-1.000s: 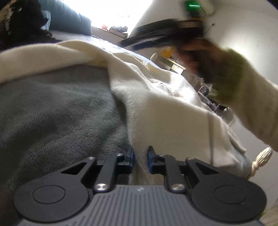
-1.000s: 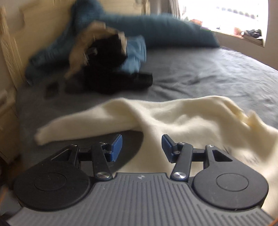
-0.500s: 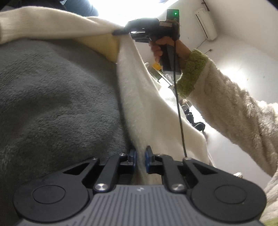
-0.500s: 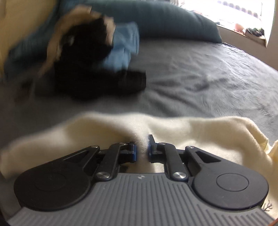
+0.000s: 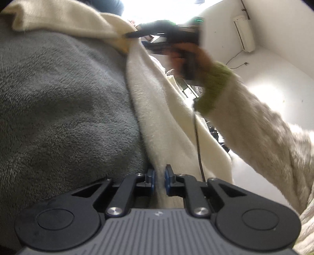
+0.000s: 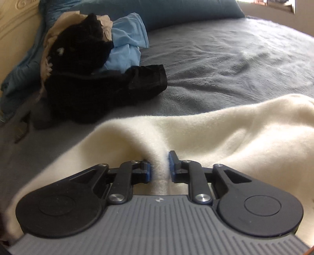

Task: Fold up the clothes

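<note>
No brand, label or writing can be read anywhere; the only mark is a small pale emblem on the grey ribbed body of each gripper, too small to make out.

Your left gripper has its blue pads drawn narrow and pinched on a thin fold of the cream garment, which runs straight up between them. The garment is a soft, fuzzy knit, pale cream with a slightly yellower inside where an edge turns over near the top of the left view. It lies on the grey blanket and rises away from your left pads toward your right gripper, seen blurred there with its black tips at the garment's upper edge. Your right hand holds that tool's handle; a green cuff and a shaggy off-white sleeve follow behind it, and a black cable hangs down from the handle.

In the right view, your right gripper has just been opening its jaws. A ridge of the garment stands between the blue pads, which are parted a little; the left pad touches the fabric, while a thin gap shows at the right one. The garment spreads low across the blanket in broad soft folds. Beyond it, well apart, sits a pile of clothes, black, light blue and tan, against a long blue pillow.
</note>
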`<action>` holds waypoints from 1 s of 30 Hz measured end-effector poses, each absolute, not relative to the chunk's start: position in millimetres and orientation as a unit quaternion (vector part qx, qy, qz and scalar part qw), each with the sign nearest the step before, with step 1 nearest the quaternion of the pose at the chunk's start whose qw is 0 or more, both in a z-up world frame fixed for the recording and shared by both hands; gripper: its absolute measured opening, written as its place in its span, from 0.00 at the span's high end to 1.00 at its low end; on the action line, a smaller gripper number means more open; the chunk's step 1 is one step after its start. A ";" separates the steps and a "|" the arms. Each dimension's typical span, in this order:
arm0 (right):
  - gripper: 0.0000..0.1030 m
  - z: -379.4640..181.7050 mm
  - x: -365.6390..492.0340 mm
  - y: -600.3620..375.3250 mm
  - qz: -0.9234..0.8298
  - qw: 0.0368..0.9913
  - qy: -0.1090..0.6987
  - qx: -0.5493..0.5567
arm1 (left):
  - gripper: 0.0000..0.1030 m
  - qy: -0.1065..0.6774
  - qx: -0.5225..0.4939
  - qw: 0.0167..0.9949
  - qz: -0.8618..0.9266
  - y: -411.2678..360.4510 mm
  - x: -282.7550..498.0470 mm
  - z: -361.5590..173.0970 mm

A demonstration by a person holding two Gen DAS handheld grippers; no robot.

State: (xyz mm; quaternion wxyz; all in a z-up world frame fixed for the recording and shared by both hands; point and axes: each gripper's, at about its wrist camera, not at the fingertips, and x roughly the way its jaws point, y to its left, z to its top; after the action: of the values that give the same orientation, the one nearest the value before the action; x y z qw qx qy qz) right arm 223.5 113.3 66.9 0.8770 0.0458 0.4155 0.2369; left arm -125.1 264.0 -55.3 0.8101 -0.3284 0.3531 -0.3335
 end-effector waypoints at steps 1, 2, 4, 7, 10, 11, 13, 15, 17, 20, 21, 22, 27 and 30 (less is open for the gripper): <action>0.61 79.7 215.7 103.1 0.238 0.876 0.416 0.049 | 0.87 0.355 -0.327 0.809 -0.334 263.7 -124.6 -54.5; 0.58 93.8 205.9 88.3 0.242 0.879 0.407 0.056 | 0.88 0.358 -0.326 0.809 -0.334 262.8 -124.4 -53.5; 0.50 125.3 180.8 52.5 0.254 0.884 0.385 0.075 | 0.87 0.363 -0.324 0.808 -0.332 261.2 -123.7 -51.4; 0.41 176.6 122.4 -17.0 0.257 0.898 0.342 0.105 | 0.87 0.373 -0.316 0.808 -0.328 258.2 -123.4 -47.0; 0.34 211.4 46.1 -94.6 0.227 0.916 0.304 0.129 | 0.88 0.377 -0.293 0.818 -0.320 252.5 -125.5 -39.1; 0.33 215.1 20.4 -119.5 0.215 0.919 0.298 0.140 | 0.90 0.380 -0.283 0.822 -0.317 249.9 -126.4 -35.1; 0.33 213.9 -22.5 -161.9 0.187 0.921 0.304 0.158 | 0.90 0.384 -0.260 0.830 -0.311 244.7 -128.6 -26.0; 0.34 194.6 -64.4 -193.1 0.155 0.919 0.325 0.160 | 0.90 0.390 -0.239 0.835 -0.304 240.9 -129.0 -18.7; 0.39 164.7 -101.4 -210.0 0.145 0.913 0.347 0.158 | 0.90 0.397 -0.221 0.839 -0.298 237.6 -128.6 -12.5; 0.48 117.4 -146.5 -211.2 0.166 0.901 0.374 0.144 | 0.89 0.408 -0.187 0.847 -0.286 233.6 -132.1 -4.4; 0.50 103.7 -158.1 -204.9 0.178 0.901 0.374 0.125 | 0.89 0.411 -0.173 0.850 -0.281 230.7 -132.0 -0.8; 0.50 89.9 -169.2 -197.9 0.187 0.903 0.373 0.101 | 0.85 0.413 -0.159 0.854 -0.275 227.9 -129.9 5.4; 0.57 35.6 -191.8 -164.2 0.150 0.904 0.399 -0.019 | 0.73 0.394 -0.094 0.884 -0.234 228.9 -147.5 43.1; 0.56 60.7 -199.8 -174.1 0.164 0.912 0.377 0.000 | 0.49 0.351 -0.079 0.903 -0.233 226.6 -155.0 73.7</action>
State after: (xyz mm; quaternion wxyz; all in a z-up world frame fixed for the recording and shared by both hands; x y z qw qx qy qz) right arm -199.8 -174.1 60.7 0.9117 0.0002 0.3766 0.1640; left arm -155.0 226.6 73.7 0.9033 -0.0792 0.3512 -0.2332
